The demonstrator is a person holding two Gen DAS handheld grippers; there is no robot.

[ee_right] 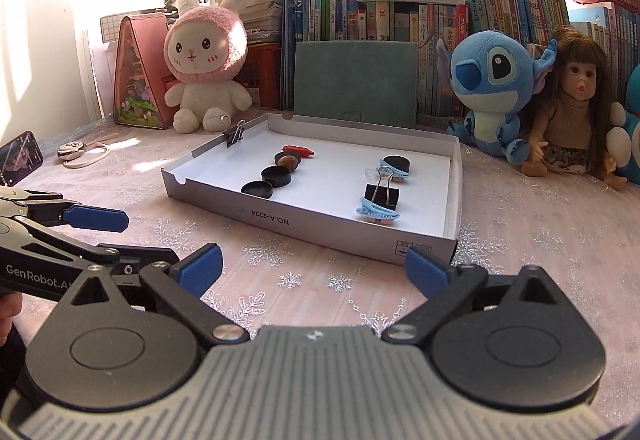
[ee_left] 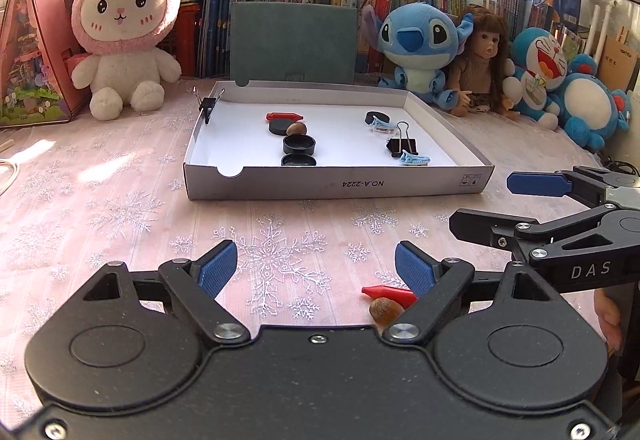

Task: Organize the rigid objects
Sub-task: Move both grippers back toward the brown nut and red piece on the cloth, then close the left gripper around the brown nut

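**Both my grippers hover empty in front of the sorting box**

A table under a pink snowflake-patterned cloth (ee_left: 120,200) fills both views. Plush toys and a row of books stand along its far edge. In the middle sits a shallow white cardboard box (ee_left: 336,184). Inside it, on the left, lie three round black lids (ee_left: 299,145), a brown nut and a red crayon-shaped piece. On the right lie another black lid, a black metal binder clip (ee_left: 401,144) and two pale blue plastic hair clips (ee_left: 415,159).

My left gripper (ee_left: 316,268) has its jaws wide and holds nothing. My right gripper (ee_right: 314,272) is also spread wide and empty, just beside the left one.

Two small things remain outside the box, on the cloth: a second red crayon-shaped piece (ee_left: 390,292) and a second brown nut (ee_left: 386,310). They touch each other, close under my left gripper's right finger (ee_left: 416,272).

My guess at the risk: the nut is round, so a nudge could roll it away. Closing on both at once could squeeze one out sideways.
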